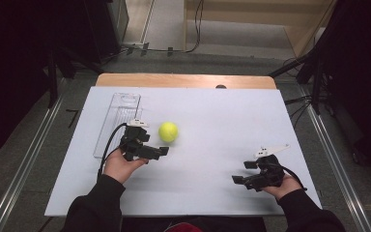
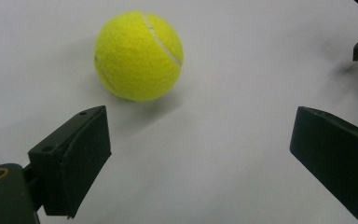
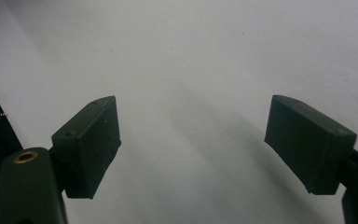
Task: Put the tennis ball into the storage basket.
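One tennis ball (image 2: 139,56) on white tabletop (image 1: 212,125), just ahead of left gripper (image 1: 150,151); jaws wide, empty, lined up for grab. Right gripper (image 1: 244,181) parked apart, jaws wide, empty. Clear tray (image 1: 118,121) nearby.

A bright yellow-green tennis ball (image 1: 168,131) with a curved white seam rests on a white tabletop (image 1: 212,121), left of centre. It sits alone, touching nothing, casting a soft shadow. A clear plastic tray (image 1: 118,116) lies near, to its left.
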